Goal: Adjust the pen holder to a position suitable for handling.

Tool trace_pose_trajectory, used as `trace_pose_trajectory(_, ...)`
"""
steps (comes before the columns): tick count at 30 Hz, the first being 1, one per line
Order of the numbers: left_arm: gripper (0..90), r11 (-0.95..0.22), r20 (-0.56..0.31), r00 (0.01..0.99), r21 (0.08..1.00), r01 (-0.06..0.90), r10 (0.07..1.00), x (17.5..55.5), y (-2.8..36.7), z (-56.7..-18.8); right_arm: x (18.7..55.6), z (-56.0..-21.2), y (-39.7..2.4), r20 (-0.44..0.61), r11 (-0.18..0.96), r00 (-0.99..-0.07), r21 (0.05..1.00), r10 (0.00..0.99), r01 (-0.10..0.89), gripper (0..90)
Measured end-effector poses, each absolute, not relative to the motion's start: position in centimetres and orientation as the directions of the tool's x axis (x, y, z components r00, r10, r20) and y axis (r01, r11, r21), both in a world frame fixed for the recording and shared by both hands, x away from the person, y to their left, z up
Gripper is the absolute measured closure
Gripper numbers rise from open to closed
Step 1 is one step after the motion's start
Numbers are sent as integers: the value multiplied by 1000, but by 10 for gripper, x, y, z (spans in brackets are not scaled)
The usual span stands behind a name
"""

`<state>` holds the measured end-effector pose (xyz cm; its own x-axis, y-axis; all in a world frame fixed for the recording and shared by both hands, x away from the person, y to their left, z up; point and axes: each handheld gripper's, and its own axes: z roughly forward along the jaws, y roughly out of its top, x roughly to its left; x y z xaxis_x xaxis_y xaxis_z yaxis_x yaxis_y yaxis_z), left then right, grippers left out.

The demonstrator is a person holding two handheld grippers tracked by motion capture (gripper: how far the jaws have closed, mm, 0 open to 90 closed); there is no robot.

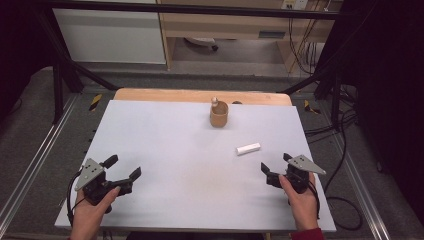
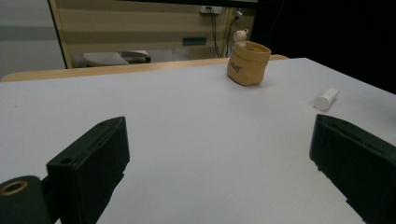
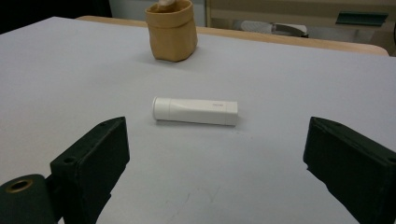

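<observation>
Two open grippers at the near edge, white tube not yet picked up.

Both grippers rest low over the near part of the table (image 1: 150,130), jaws spread wide and holding nothing: the left gripper (image 1: 121,169) at the near left, the right gripper (image 1: 276,165) at the near right. The white tube (image 3: 195,111) lies on its side just beyond the right gripper, crosswise to its jaws and apart from them, cap end toward that view's left. Farther back, near the table's far edge, stands a tan pouch (image 1: 219,114), upright and open at the top, with a small pale object (image 1: 214,101) at its rim. The step in hand appears to be the approach to the tube. The next move probably calls for the right gripper to advance until the tube sits between its jaws, then close across the tube's narrow width; the pouch is the likely destination.
</observation>
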<state>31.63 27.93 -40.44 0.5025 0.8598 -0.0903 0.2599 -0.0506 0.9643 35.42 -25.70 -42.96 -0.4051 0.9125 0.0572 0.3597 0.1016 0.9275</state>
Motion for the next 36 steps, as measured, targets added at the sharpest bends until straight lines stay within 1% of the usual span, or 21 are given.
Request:
trace_pose_trajectory(7,48,-82,-72,507,958,274,859,317,274,-406,354,-429,-256,55,114,-406,918,912,379,69)
trace_pose_trajectory(11,51,-80,-78,501,955,287,862,318,274,-407,357,-431,-253,43,134,-401,906,915,402,69)
trace_pose_trajectory(14,51,-83,-80,500,952,295,863,318,274,-408,359,-433,-249,38,144,-397,896,917,419,40)
trace_pose_trajectory(17,51,-84,-82,500,950,299,862,319,273,-408,361,-436,-246,11,178,-402,885,916,430,68)
trace_pose_trajectory(19,51,-86,-83,502,949,303,861,319,272,-409,362,-437,-246,-4,200,-408,876,913,439,136)
trace_pose_trajectory(20,51,-89,-82,503,948,306,860,319,272,-409,362,-437,-246,4,199,-409,870,912,451,154)
trace_pose_trajectory(23,51,-91,-80,501,947,309,862,320,272,-409,364,-440,-244,20,187,-399,860,917,474,290)
trace_pose_trajectory(24,51,-90,-81,498,947,310,864,320,272,-409,366,-441,-243,4,207,-405,855,914,475,329)
trace_pose_trajectory(29,53,-89,-83,497,946,311,864,320,273,-409,369,-442,-239,-42,254,-415,844,909,473,624)
trace_pose_trajectory(32,54,-92,-79,493,945,314,867,320,273,-410,370,-442,-241,-33,248,-409,839,912,484,762)
trace_pose_trajectory(36,54,-90,-80,489,945,316,869,319,274,-410,376,-442,-243,-6,234,-402,821,916,520,875)
